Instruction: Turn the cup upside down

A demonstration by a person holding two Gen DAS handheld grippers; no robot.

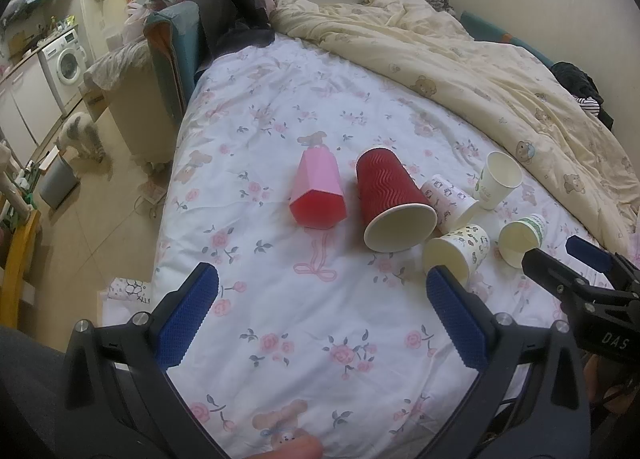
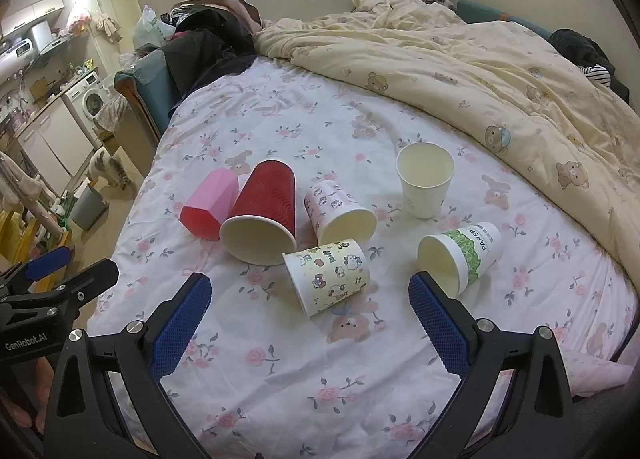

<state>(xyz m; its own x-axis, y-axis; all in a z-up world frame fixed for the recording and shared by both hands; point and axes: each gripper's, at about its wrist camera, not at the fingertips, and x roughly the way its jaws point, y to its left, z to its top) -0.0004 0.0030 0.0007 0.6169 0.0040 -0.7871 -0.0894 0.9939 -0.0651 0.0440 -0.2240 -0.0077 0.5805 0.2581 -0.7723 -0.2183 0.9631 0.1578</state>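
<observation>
Several cups lie on a floral bed sheet (image 2: 280, 371). A pink faceted cup (image 1: 318, 191) (image 2: 208, 205) and a red ribbed cup (image 1: 390, 203) (image 2: 264, 211) lie on their sides. A pink cartoon cup (image 2: 338, 211), a yellow cartoon cup (image 2: 328, 277) (image 1: 460, 249) and a green-banded cup (image 2: 460, 259) (image 1: 522, 235) also lie tipped. A white cup (image 2: 426, 179) (image 1: 498, 179) stands upright. My left gripper (image 1: 322, 311) is open and empty, short of the cups. My right gripper (image 2: 310, 319) is open and empty, just before the yellow cartoon cup.
A cream bear-print duvet (image 2: 480, 71) is bunched along the far and right side of the bed. Dark clothes and bags (image 2: 208, 35) pile at the bed head. Left of the bed are the floor, a cat (image 1: 82, 137), a grey bin (image 1: 58, 181) and a washing machine (image 1: 66, 59).
</observation>
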